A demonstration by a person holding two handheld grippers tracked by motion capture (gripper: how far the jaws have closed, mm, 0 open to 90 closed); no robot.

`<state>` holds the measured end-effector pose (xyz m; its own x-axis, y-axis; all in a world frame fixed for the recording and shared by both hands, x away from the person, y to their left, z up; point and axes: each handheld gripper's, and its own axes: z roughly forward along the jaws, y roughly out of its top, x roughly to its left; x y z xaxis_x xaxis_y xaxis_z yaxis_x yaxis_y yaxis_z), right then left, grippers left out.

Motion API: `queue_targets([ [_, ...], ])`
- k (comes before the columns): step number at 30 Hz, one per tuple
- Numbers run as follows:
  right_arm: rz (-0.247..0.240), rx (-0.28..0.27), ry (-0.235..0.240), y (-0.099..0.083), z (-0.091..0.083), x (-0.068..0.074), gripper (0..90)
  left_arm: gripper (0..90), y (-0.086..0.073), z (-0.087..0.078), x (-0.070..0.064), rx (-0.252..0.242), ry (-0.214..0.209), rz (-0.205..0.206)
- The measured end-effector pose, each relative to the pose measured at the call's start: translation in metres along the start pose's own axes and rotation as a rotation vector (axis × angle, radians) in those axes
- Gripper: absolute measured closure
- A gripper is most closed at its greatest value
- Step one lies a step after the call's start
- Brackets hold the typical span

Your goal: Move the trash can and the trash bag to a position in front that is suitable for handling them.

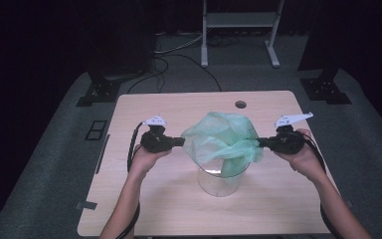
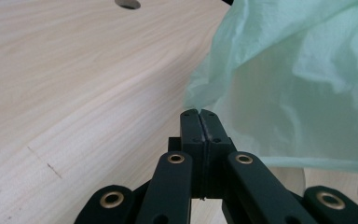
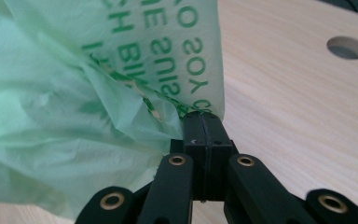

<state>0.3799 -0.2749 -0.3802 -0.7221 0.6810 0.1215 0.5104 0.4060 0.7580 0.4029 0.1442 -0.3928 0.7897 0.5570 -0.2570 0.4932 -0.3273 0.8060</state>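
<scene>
Forearms reach in over the pale worktop [image 1: 144,209], where a green bag [image 1: 224,139] drapes over a clear bin [image 1: 219,183] at centre. Left tongs [image 1: 181,142] pinch its left edge, right tongs [image 1: 258,143] pinch its right edge, both pressed tight together on the film.

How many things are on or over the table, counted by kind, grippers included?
Green plastic bag: 1
Clear container: 1
Grippers, left gripper and right gripper, both pinching the bag: 2
Total: 4
</scene>
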Motion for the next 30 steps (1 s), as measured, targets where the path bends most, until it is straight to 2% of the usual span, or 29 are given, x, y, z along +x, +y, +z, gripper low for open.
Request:
queue_targets([
  [3,0.003,0.013,0.006,-0.004,0.003,-0.001,90.0,90.0,-0.006,0.002,0.002,0.015,-0.001,-0.010],
  [5,0.006,0.032,0.015,-0.009,0.006,-0.001,90.0,90.0,-0.011,0.003,0.003,0.028,-0.003,-0.019],
  [6,-0.003,0.059,0.023,-0.015,0.009,-0.001,90.0,90.0,-0.014,0.004,0.004,0.033,-0.005,-0.026],
  [7,-0.003,0.059,0.023,-0.015,0.009,-0.001,90.0,90.0,-0.014,0.004,0.004,0.033,-0.005,-0.026],
  [12,-0.017,0.103,0.071,-0.028,0.010,0.004,90.0,90.0,-0.023,0.004,0.003,0.056,-0.015,-0.025],
  [17,-0.025,0.130,0.106,-0.033,0.011,0.008,90.0,90.0,-0.027,0.005,0.001,0.068,-0.023,-0.027],
  [18,-0.027,0.141,0.127,-0.034,0.012,0.009,90.0,90.0,-0.028,0.006,0.000,0.074,-0.030,-0.027],
  [22,-0.038,0.149,0.141,-0.032,0.014,0.013,90.0,90.0,-0.031,0.011,-0.003,0.087,-0.045,-0.023],
  [25,-0.034,0.134,0.125,-0.030,0.015,0.014,90.0,90.0,-0.032,0.014,-0.003,0.108,-0.042,-0.021],
  [26,-0.028,0.105,0.088,-0.026,0.016,0.013,90.0,90.0,-0.033,0.017,-0.003,0.120,-0.042,-0.024],
  [29,-0.012,0.073,0.074,-0.022,0.016,0.011,90.0,90.0,-0.034,0.020,-0.004,0.143,-0.040,-0.018],
  [30,0.004,0.050,0.040,-0.019,0.017,0.010,90.0,90.0,-0.035,0.021,-0.005,0.150,-0.040,-0.013],
])
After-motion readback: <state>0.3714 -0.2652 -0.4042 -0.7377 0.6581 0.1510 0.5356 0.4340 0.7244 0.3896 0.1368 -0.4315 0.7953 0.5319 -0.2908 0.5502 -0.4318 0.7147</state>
